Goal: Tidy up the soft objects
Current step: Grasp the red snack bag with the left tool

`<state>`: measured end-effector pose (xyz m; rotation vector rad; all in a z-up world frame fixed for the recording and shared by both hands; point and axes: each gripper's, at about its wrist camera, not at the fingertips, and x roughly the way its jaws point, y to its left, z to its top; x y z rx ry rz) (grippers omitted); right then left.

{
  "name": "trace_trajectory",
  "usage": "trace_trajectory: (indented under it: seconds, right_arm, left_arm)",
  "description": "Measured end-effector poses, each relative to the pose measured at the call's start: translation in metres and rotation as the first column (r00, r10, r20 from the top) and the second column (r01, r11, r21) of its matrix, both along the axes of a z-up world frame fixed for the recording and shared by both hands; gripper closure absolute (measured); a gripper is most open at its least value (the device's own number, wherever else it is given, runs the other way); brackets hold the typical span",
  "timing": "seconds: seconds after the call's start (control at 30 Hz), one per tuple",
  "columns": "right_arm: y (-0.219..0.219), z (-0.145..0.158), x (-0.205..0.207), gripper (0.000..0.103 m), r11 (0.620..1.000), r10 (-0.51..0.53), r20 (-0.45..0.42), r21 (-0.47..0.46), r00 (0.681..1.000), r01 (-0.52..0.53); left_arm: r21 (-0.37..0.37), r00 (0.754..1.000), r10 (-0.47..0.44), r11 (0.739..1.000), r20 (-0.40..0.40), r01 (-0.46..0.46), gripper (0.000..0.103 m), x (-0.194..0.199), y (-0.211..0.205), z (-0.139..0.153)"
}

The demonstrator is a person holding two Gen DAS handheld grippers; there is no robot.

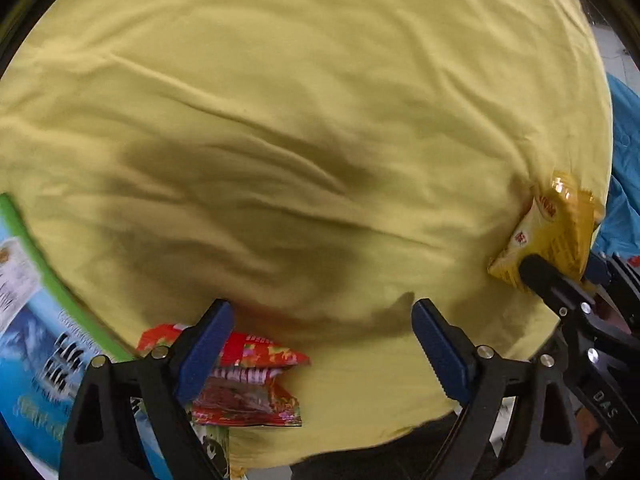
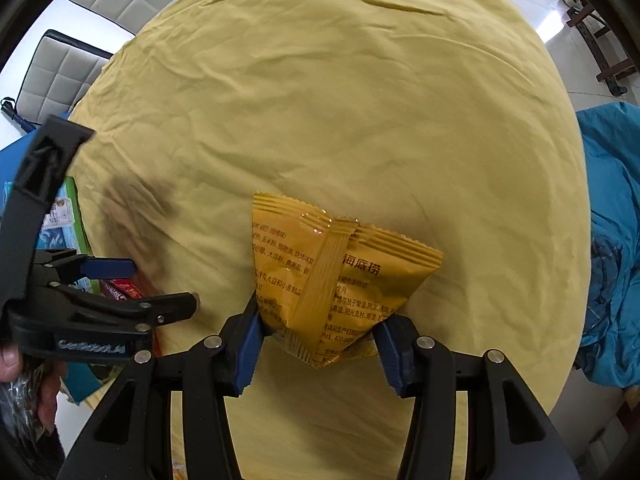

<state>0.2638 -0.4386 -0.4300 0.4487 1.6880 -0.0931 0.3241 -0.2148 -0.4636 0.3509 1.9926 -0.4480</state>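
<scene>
The right claw (image 2: 318, 344) grips the yellow packet (image 2: 336, 276) above the tabletop (image 2: 320, 100); the left claw (image 1: 322, 344), open and empty, sits nearest the red packets (image 1: 248, 380) by its left finger.

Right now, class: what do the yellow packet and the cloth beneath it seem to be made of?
Yellow packet: glossy plastic film, probably; it shows glare, crimped seams and printed text. Yellow cloth: matte woven fabric, likely cotton; soft wrinkles, no shine.

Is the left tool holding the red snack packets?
No, the left tool is open and empty, with the crinkly red snack packets lying beside its left finger on the yellow cloth.
</scene>
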Motion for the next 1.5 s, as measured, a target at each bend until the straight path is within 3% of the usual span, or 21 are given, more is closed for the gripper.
trace_trajectory:
  seconds: [0.13,0.2,0.33,0.47,0.57,0.6,0.63,0.67,0.73,0.83,1.13,1.3,1.5]
  right_arm:
    - [-0.004,0.002,-0.012,0.050,1.000,0.005,-0.001,-0.008,1.000,-0.005]
    - [-0.001,0.001,-0.015,0.050,1.000,0.007,0.004,-0.014,1.000,-0.007]
    - [0.002,0.000,-0.026,0.050,1.000,0.003,0.006,-0.014,1.000,-0.003]
    - [0.006,-0.003,-0.037,0.050,1.000,0.002,0.003,-0.015,1.000,-0.002]
    - [0.007,-0.002,-0.039,0.050,1.000,0.003,0.005,-0.018,1.000,-0.003]
    - [0.007,-0.001,-0.036,0.050,1.000,0.001,0.006,-0.014,1.000,-0.001]
    - [0.008,0.000,-0.037,0.050,1.000,0.003,0.009,-0.012,1.000,-0.003]
    - [0.008,0.001,-0.038,0.050,1.000,0.006,0.012,-0.015,1.000,-0.006]
    - [0.011,0.003,-0.042,0.050,1.000,0.015,0.017,-0.026,1.000,-0.014]
    - [0.008,0.003,-0.049,0.050,0.999,0.019,0.018,-0.032,1.000,-0.019]
    - [0.011,0.004,-0.075,0.051,0.997,0.048,0.004,-0.058,0.999,-0.048]
    - [0.006,0.005,-0.099,0.052,0.994,0.091,-0.044,-0.050,0.995,-0.094]
    - [0.015,0.003,-0.132,0.052,0.988,0.138,-0.096,-0.055,0.986,-0.144]
  left_arm:
    - [0.044,0.977,-0.106,0.994,0.187,0.099,0.011,-0.003,0.002,0.034]
    - [0.080,0.963,-0.176,0.983,0.203,0.163,0.011,-0.008,0.001,0.040]
    - [0.159,0.965,-0.239,0.962,0.109,0.221,0.011,-0.030,0.005,0.023]
    - [0.191,0.981,-0.190,0.962,-0.037,0.193,0.011,-0.043,0.024,-0.015]
    - [0.224,0.983,-0.175,0.957,-0.058,0.183,0.011,-0.058,0.030,-0.038]
    - [0.221,0.985,-0.168,0.960,-0.048,0.174,0.011,-0.054,0.035,-0.038]
    - [0.203,0.989,-0.147,0.968,-0.029,0.150,0.019,-0.054,0.040,-0.038]
    - [0.183,0.993,-0.118,0.976,-0.012,0.118,0.021,-0.055,0.041,-0.039]
    - [0.149,0.996,-0.075,0.987,0.045,0.067,0.038,-0.057,0.044,-0.032]
    - [0.109,0.996,-0.035,0.994,0.086,0.026,0.054,-0.067,0.042,-0.022]
    - [-0.024,0.968,0.143,0.990,0.206,-0.141,0.055,-0.113,0.035,-0.011]
    - [-0.039,0.950,0.153,0.988,0.273,-0.148,0.055,-0.182,0.052,0.002]
    - [-0.043,0.949,0.137,0.991,0.285,-0.130,0.053,-0.241,0.066,-0.010]
